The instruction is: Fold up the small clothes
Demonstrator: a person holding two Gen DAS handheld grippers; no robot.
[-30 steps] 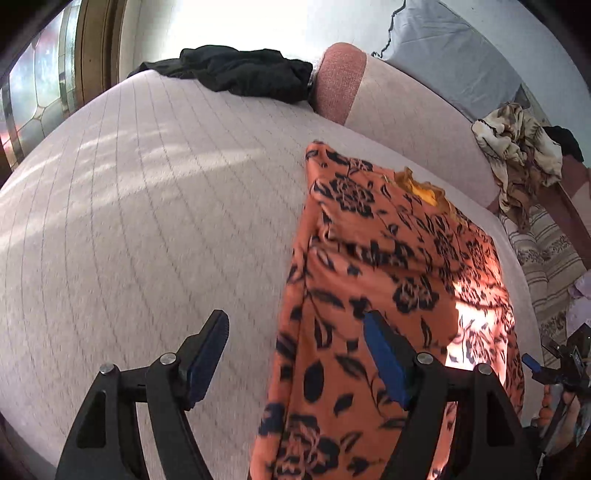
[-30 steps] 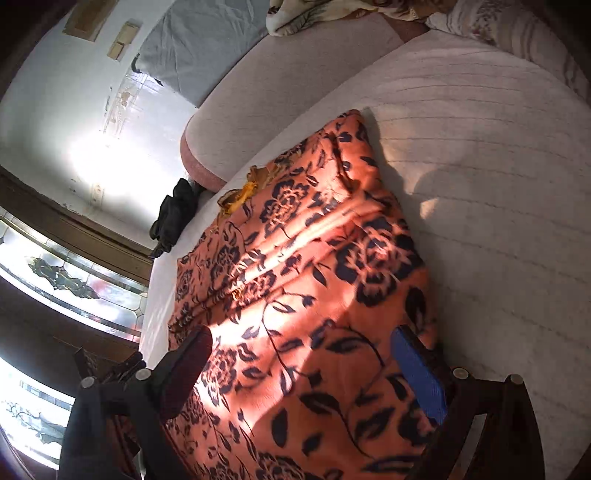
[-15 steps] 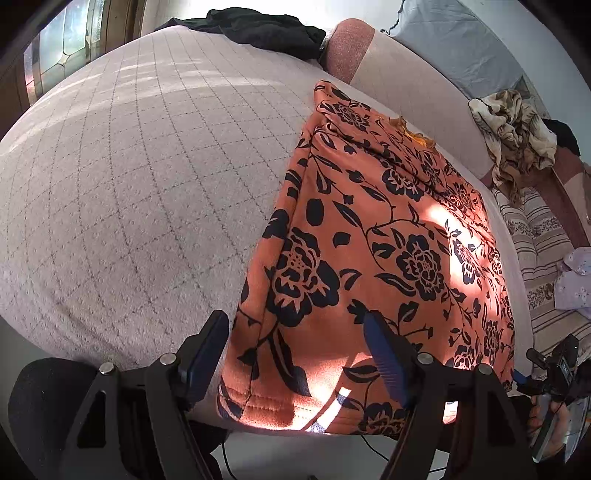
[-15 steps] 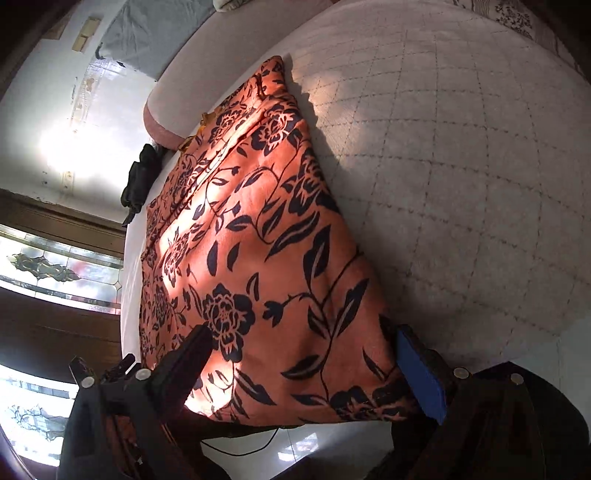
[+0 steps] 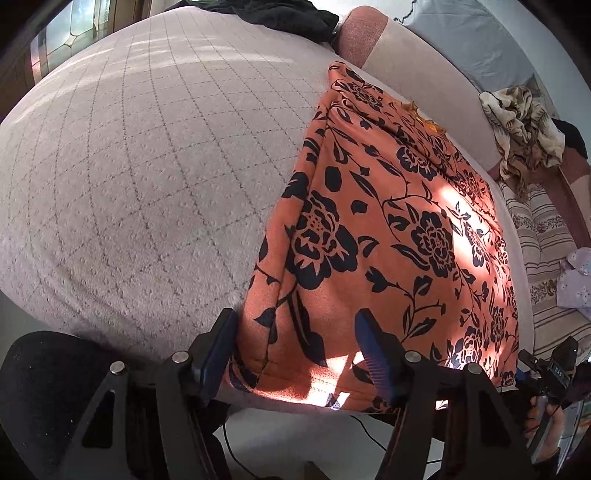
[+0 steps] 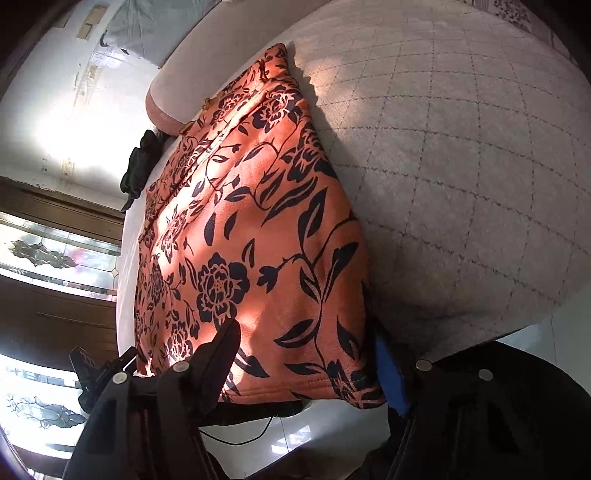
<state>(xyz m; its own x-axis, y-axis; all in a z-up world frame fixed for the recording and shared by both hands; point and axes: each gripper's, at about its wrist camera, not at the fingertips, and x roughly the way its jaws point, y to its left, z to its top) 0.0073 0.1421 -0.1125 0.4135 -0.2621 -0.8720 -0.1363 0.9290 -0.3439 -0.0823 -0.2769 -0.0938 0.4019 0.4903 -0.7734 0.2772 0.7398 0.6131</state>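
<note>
Nearest, at the left gripper (image 5: 295,354): jaws closing in just now, not yet pinching, one pad either side of the near left corner of the orange floral garment (image 5: 388,221). Left pad at the cloth's folded side edge, right pad (image 5: 373,354) over the hem; a gap visible at both, so no grip as yet. Hem draped over the front edge of the quilted bed cover (image 5: 129,184), directly ahead of and slightly beneath the fingertips.

Same at the right gripper (image 6: 306,354): jaws also just narrowing around the opposite near corner. Dark pad over the cloth on one side, blue pad (image 6: 386,373) beyond the side edge on the other, partly hidden behind the fabric, so contact there uncertain; apparently apart.

Crux of the coming move: long axis of the garment straight away from both claws, near hem to far neckline. Each hand nearest its own corner, neither closer overall. Probably a pinch at both corners, then a carry forward along that axis for a fold in half.

Further out, in the left wrist view only: the yellow neck trim (image 5: 428,120) at the far end, a dark garment (image 5: 273,14) at the bed's far edge, a patterned heap (image 5: 524,122) off to the right, plus the other gripper low at the right margin. In the right wrist view only: the bare cover beyond the cloth's right edge, and floor below the hem.
</note>
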